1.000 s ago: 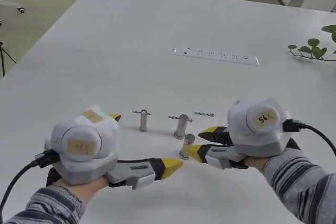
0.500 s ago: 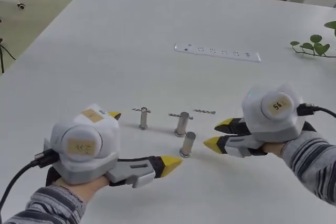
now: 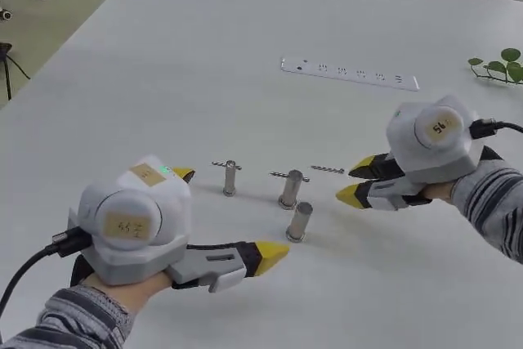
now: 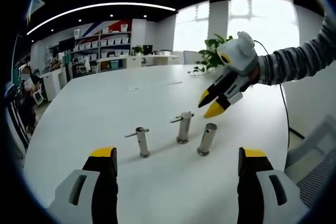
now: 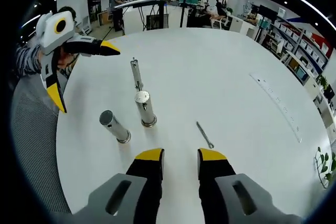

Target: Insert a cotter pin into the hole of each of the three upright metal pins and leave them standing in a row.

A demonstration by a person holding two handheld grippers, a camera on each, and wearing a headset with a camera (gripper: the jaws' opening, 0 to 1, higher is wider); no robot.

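Looking down in the head view, the left tool (image 3: 229, 212) sits low at the near left, jaws spread wide and holding nothing, with the hand level behind it and a striped sleeve at the frame's edge. The right tool (image 3: 354, 181) is held at the right with its jaws a narrow gap apart and empty. It points left toward the pins, and a loose cotter pin (image 3: 327, 170) lies on the worktop (image 3: 163, 79) just beyond its tips. The left pin (image 3: 230, 179) and middle pin (image 3: 290, 190) each carry a cotter pin crosswise near the top, while the front pin (image 3: 300, 222) stands just beside the middle one, nearer the person. A power strip (image 3: 350, 73) lies farther back. The left gripper view has the left tool (image 4: 178, 152) wide open, the three pins (image 4: 184, 127) standing ahead between its jaws, and the right tool (image 4: 208, 104) above and beyond them, touching none. In the right gripper view the right tool (image 5: 181, 155) is nearly closed on air, the loose cotter pin (image 5: 204, 134) lies flat just ahead of its tips, the pins (image 5: 145, 107) stand to the left, and the left tool (image 5: 85, 77) gapes beyond them.
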